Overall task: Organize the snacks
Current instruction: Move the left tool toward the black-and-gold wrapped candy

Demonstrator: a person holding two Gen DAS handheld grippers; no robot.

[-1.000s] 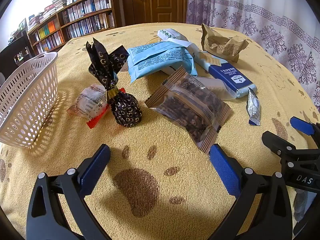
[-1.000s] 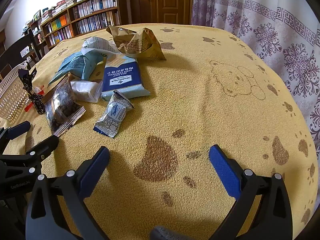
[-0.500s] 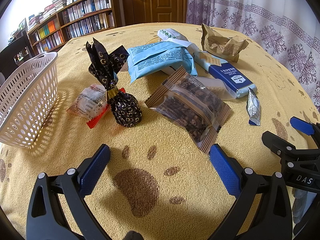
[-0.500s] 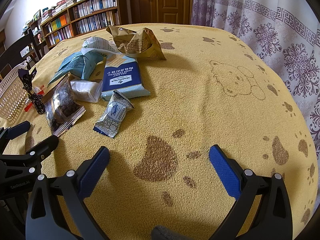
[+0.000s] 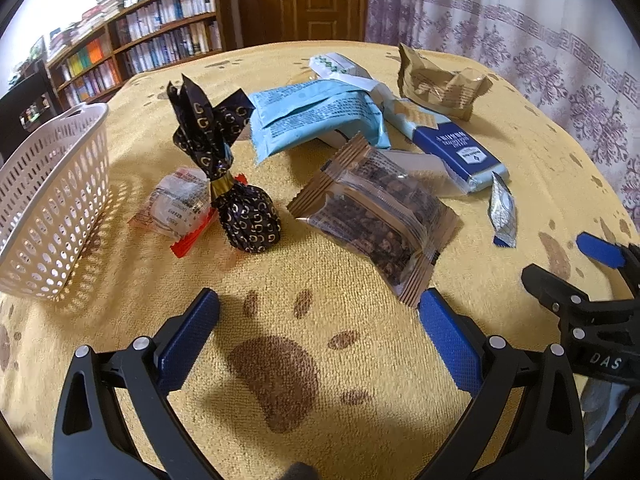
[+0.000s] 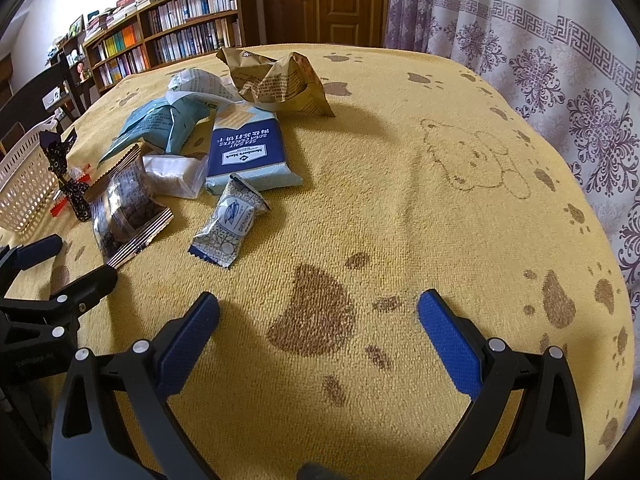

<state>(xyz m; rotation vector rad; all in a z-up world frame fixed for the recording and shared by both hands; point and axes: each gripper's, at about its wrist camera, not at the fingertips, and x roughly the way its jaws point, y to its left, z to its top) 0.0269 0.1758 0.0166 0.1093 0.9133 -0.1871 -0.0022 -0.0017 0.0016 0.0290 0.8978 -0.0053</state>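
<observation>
Low wrist views – facing bookshelf [image 5: 132, 52], shared snacks [image 5: 372, 216]

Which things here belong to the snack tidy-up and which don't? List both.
For the job: white basket, black twist-wrapped sweet, clear brown snack pack, light blue packets, navy cracker pack, small silver packet, crumpled brown bag.

Just there: bookshelf, door, curtain.

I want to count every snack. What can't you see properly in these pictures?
- White basket: left wrist view, the picture edge cuts it off, and its inside is hidden by its wall.
- Clear packet: both views, partly under the brown nut packet.
- Round sweet: left wrist view, partly behind the black bow-tied candy.
</observation>
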